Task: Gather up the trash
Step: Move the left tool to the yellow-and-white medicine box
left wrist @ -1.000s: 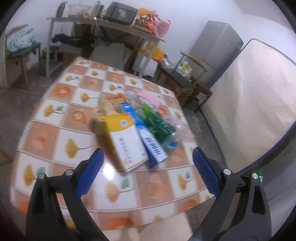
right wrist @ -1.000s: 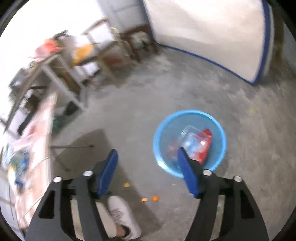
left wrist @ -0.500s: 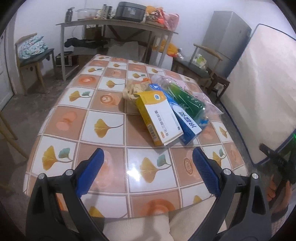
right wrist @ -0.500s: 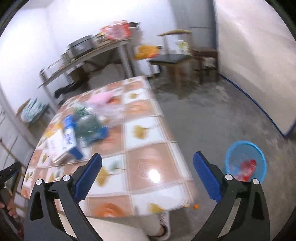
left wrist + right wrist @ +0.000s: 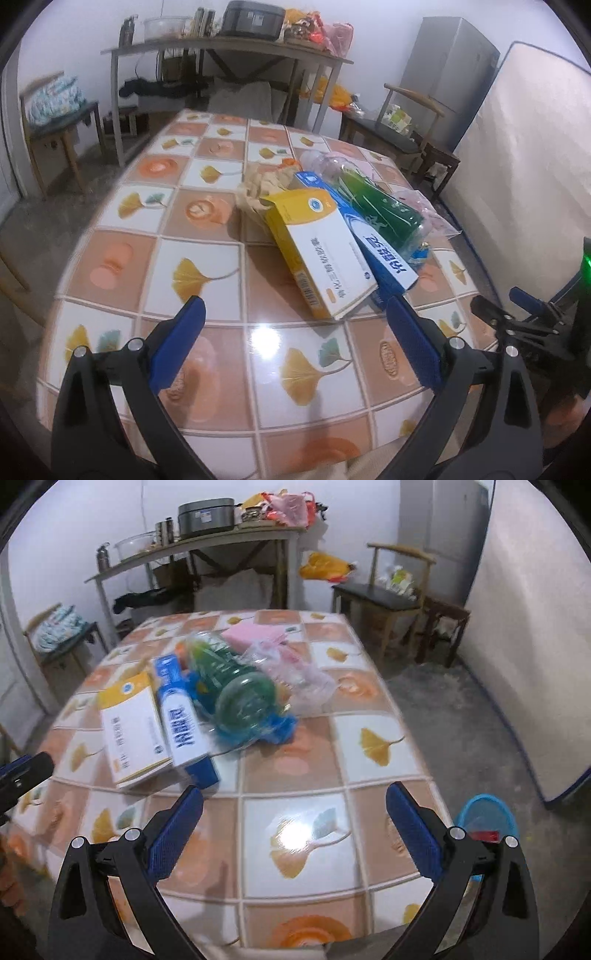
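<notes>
1. Blue-padded jaws of the left gripper [image 5: 295, 343] and right gripper [image 5: 294, 827] stand wide apart, nothing between them; the right pair has just been opening.
2. Both hover over the tiled worktop [image 5: 295, 834].
3. Trash lies ahead in one pile: yellow box [image 5: 319, 251], blue box [image 5: 184, 725], green bottle [image 5: 236, 690], clear plastic bag [image 5: 295, 675].
4. On the floor right of the worktop stands a blue basket [image 5: 487, 816].

Near half of the tabletop [image 5: 207, 266] is bare, open for both wide-open grippers. A trash heap blocks the middle toward the right edge: yellow box [image 5: 317, 251], blue box [image 5: 373, 240], green bottle [image 5: 380, 210], plastic bag [image 5: 295, 679]. Far left corner is free. Blue basket [image 5: 485, 818] stands on the floor off the right edge.
</notes>
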Demonstrator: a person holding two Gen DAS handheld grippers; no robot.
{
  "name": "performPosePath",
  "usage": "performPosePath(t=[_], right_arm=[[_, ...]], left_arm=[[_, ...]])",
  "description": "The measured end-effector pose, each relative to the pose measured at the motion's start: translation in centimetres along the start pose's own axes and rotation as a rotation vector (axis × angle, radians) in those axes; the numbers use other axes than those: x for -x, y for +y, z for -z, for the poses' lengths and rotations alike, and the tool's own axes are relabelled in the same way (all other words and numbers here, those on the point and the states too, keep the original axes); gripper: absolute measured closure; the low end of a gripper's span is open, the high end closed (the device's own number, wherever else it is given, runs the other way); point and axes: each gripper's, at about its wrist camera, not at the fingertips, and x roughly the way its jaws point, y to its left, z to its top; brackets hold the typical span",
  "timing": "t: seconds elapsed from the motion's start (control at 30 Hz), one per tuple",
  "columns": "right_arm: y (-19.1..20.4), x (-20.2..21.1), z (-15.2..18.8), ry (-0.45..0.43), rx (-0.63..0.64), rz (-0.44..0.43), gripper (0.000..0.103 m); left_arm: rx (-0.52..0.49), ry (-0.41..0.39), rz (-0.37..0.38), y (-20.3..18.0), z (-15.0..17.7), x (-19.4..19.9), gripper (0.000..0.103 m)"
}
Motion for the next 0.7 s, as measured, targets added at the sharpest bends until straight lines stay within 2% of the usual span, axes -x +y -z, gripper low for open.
performPosePath(t=[0.23,0.4,0.7], right_arm=[[-0.5,-1.0,-0.5,-0.014,-0.018,-0.046,0.007],[-0.8,-1.9,-0.7,-0.038,-0.034,-0.129,0.007],[0.4,-2.3,-1.1,-0.062,0.0,-0.176,0.007]], left_arm=[[-0.027,0.009,0.0,-0.8,0.1,-1.6,0.008],[-0.017,0.013,0.046,-1.0,-0.6,-3.1,0.008],[0.008,0.033,0.083,-1.3,-1.4,-6.1,0.009]])
